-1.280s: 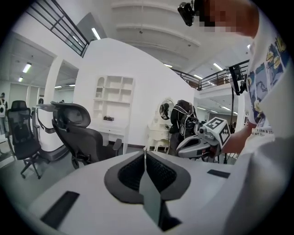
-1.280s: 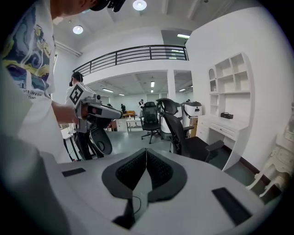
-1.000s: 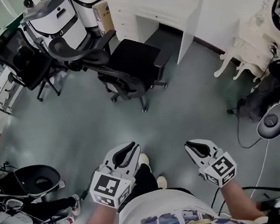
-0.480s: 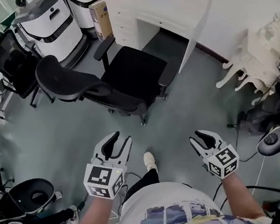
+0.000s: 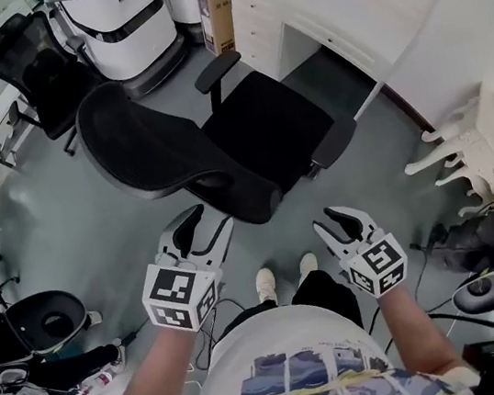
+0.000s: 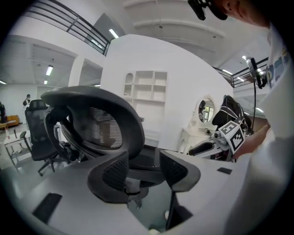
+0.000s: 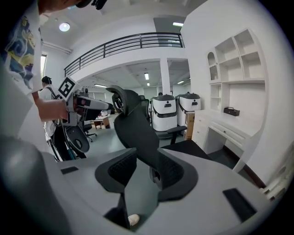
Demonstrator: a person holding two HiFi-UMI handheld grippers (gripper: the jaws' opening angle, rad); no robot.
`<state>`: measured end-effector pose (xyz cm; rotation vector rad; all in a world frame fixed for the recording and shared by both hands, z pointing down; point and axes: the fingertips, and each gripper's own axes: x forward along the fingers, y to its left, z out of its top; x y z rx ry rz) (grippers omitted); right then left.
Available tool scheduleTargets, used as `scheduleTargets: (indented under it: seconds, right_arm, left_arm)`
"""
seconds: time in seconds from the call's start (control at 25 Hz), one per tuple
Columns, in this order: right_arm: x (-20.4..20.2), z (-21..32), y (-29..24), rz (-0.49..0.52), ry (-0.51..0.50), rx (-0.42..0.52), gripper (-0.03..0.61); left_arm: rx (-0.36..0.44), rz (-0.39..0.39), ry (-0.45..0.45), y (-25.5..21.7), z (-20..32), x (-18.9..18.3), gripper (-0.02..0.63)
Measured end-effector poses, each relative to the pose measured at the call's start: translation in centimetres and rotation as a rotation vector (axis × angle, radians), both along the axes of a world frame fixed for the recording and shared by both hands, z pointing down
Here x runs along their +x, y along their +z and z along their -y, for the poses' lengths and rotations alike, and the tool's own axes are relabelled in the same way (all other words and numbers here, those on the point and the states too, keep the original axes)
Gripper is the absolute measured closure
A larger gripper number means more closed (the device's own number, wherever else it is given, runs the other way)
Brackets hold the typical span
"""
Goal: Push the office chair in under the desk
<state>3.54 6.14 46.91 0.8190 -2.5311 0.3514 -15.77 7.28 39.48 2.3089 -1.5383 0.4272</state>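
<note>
A black office chair stands in the middle of the head view, its mesh backrest (image 5: pixel 152 156) turned toward me and its seat (image 5: pixel 264 129) toward the white desk (image 5: pixel 321 17) at upper right. My left gripper (image 5: pixel 200 230) hovers just short of the backrest's lower edge, its jaws opening with nothing between them. My right gripper (image 5: pixel 337 224) hangs near the seat's near corner, apart from it, its jaws also opening and empty. The backrest (image 6: pixel 98 121) fills the left gripper view beyond the left gripper (image 6: pixel 143 170). In the right gripper view the backrest (image 7: pixel 135 126) rises past the right gripper (image 7: pixel 141 172).
Two white bin-like units (image 5: pixel 131 24) and a cardboard box (image 5: pixel 216 1) stand behind the chair. A second black chair (image 5: pixel 31 68) is at upper left. White ornate furniture (image 5: pixel 486 149) and cables lie to the right, a black round seat (image 5: pixel 53 320) to the left.
The office chair has come much nearer and larger in the head view. Both grippers, shut a second ago, now stand open and have moved up close to the backrest.
</note>
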Motion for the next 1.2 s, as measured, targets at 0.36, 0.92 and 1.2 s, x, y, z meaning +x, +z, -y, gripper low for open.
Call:
scheduleTargets:
  seconds: [0.36, 0.92, 1.2]
  right_arm:
    - [2.8, 11.6, 5.8, -0.075, -0.022, -0.076, 0.397]
    - [8.1, 26.8, 19.6, -0.275, -0.027, -0.219, 0.328]
    - [8.4, 27.1, 26.0, -0.457, -0.158, -0.253, 0.298]
  left_arm:
    - [0.01, -0.016, -0.264, -1.5, 4.0, -0.8, 0.345]
    - [-0.002, 0.023, -0.627, -1.9, 8.8, -3.3, 0.322]
    - [-0.023, 0.006, -0.617, -2.1, 9.2, -3.5, 0.342]
